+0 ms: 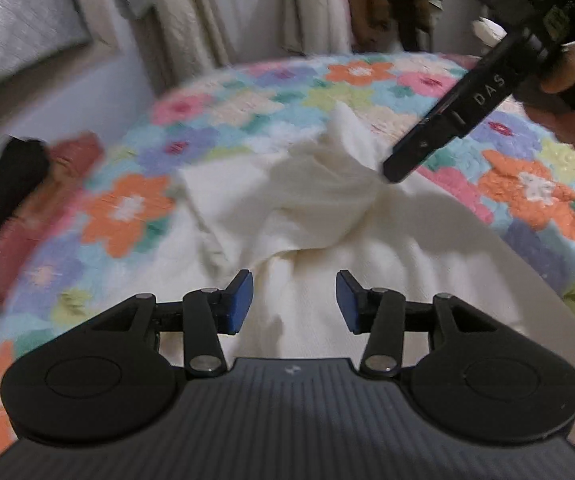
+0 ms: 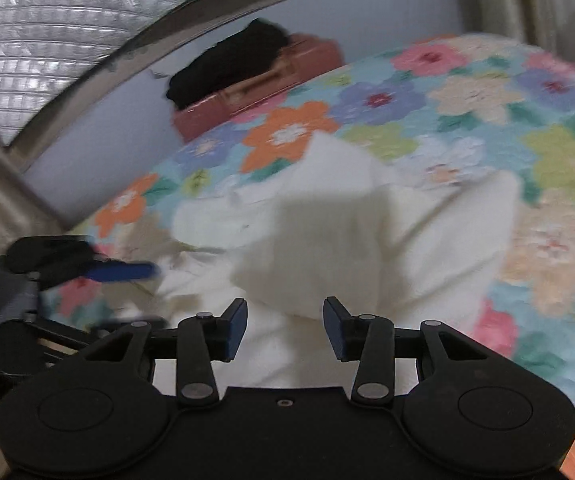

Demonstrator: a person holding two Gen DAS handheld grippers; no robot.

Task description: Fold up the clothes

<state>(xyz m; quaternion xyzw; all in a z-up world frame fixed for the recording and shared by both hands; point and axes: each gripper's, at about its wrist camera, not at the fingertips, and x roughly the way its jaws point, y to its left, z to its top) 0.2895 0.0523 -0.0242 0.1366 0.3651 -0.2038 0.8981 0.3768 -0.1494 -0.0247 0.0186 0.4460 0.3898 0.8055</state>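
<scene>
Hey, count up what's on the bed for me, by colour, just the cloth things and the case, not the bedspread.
Cream-white garment: 1
Black bundle: 1, lying on the case
Reddish-brown case: 1, at the bed's far edge by the wall
Total: 3

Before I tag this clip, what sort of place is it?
Most likely a bedroom: a floral quilt covers a bed, a cream garment lies on it, and clothes hang along the far wall.
</scene>
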